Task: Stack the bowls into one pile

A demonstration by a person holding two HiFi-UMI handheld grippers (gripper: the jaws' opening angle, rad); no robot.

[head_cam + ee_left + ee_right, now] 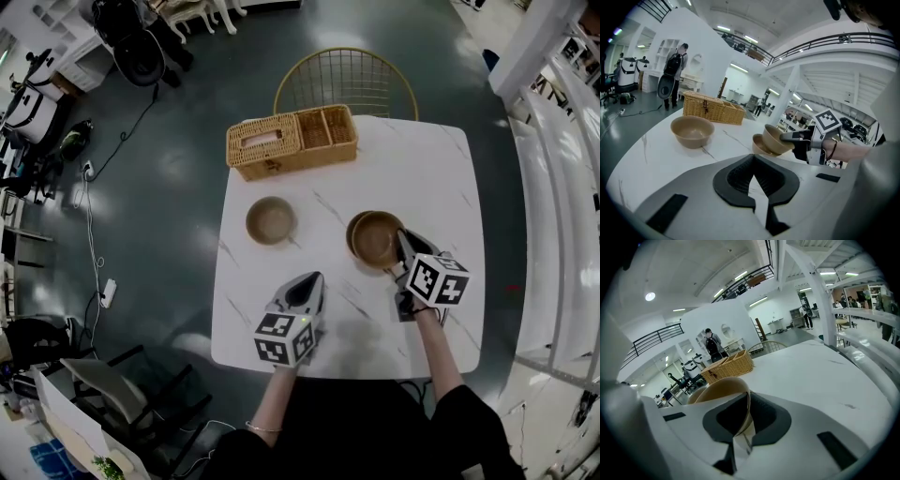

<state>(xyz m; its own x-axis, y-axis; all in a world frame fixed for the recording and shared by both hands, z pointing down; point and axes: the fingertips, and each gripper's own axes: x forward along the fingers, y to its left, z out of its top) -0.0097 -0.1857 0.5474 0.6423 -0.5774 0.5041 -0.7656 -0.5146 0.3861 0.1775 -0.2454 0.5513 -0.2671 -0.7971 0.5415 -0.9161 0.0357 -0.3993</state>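
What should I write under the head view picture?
Right gripper holds a round tan bowl above a second tan bowl; a third tan bowl sits apart on the white marble table.

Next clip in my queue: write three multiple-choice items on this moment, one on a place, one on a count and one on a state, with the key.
1. Where does the wicker basket stand?
A. On the far side of the table, by the wire chair
B. On the floor
C. Between the two grippers

2. How many bowls are in view?
A. Two
B. Three
C. Five

3. How is the right gripper?
A. Open and empty
B. Shut on a bowl's rim
C. Out of view

Key:
1 A: the basket sits at the table edge nearest the chair.
2 B: there is a lone bowl, a held bowl and a lower bowl partly under the held one.
3 B: the right gripper view shows the held bowl's wall pinched between the jaws.
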